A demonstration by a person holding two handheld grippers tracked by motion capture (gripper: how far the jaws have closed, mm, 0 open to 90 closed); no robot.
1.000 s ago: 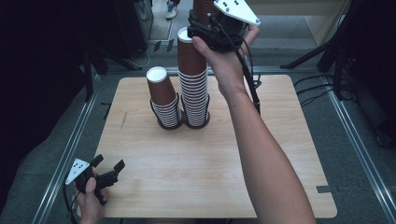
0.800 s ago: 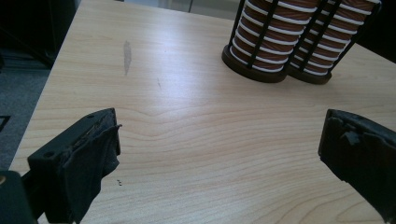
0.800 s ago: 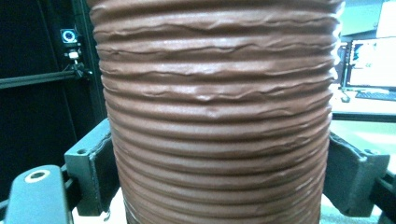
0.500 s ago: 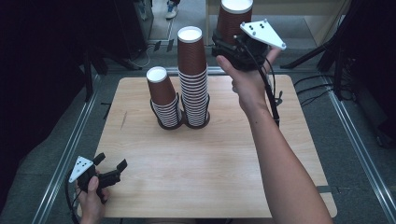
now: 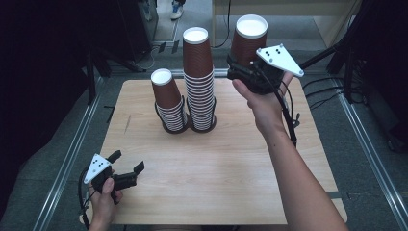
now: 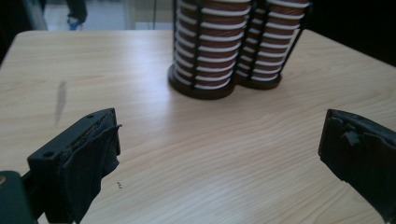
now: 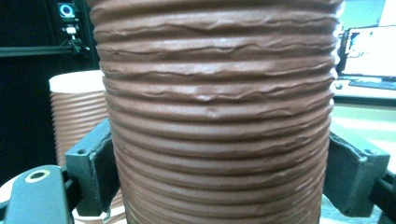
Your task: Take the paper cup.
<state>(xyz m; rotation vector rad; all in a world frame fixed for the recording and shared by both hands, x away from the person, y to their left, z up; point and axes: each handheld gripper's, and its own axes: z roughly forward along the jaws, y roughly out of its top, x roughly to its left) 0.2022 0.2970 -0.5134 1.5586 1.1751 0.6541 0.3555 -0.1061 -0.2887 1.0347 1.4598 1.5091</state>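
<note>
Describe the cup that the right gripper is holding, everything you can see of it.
The brown paper cup has a ribbed, corrugated wall and a flat white end facing up, so it looks upside down, like the stacked ones. The right gripper holds it upright in the air over the table's far right edge, one black jaw pressed on each side of the wall. It is clear of the tall cup stack to its left. Its lower end is hidden behind the gripper. No dents show beyond the wavy ribs.
</note>
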